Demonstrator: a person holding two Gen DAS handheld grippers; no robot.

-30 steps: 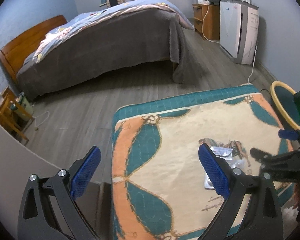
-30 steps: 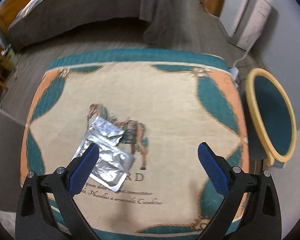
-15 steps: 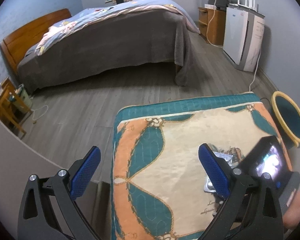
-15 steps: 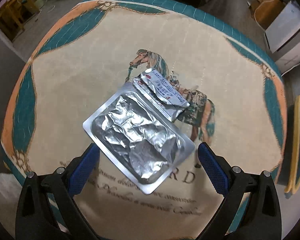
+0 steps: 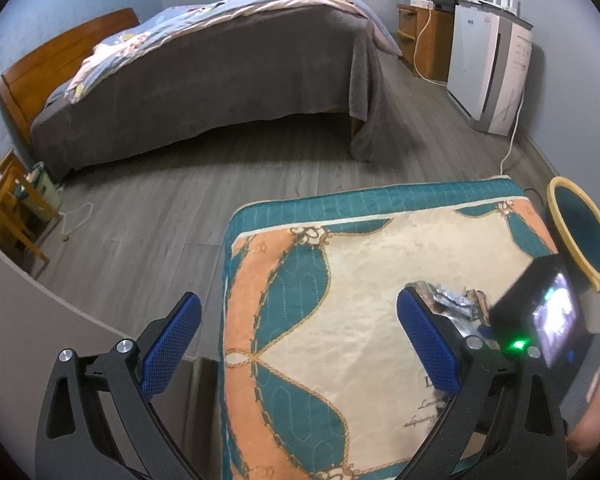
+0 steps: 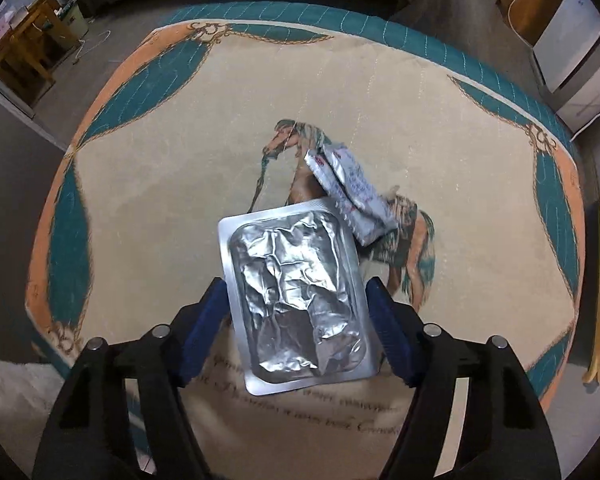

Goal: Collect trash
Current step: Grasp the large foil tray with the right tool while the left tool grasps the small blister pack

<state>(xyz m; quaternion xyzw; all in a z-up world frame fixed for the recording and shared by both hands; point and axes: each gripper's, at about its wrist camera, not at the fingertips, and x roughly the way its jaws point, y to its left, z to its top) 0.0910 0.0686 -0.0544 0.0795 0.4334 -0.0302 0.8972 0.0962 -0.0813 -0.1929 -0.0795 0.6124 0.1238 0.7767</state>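
Foil blister pack (image 6: 296, 296) clamped between right tongs (image 6: 296, 320) on horse-print tabletop (image 6: 180, 168), red-printed sachet (image 6: 350, 196) touching it, print unreadable; left tongs (image 5: 300, 344) apart.

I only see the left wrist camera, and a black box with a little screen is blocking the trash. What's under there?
Observer: A silver foil pack lies on the horse cloth, right between the right tongs.
Operator: Are the tongs grabbing it?
Observer: Yes, their blue pads press against both long edges of the pack.
Operator: Is there more trash?
Observer: A white wrapper with red print lies just beyond, at the pack's far corner.
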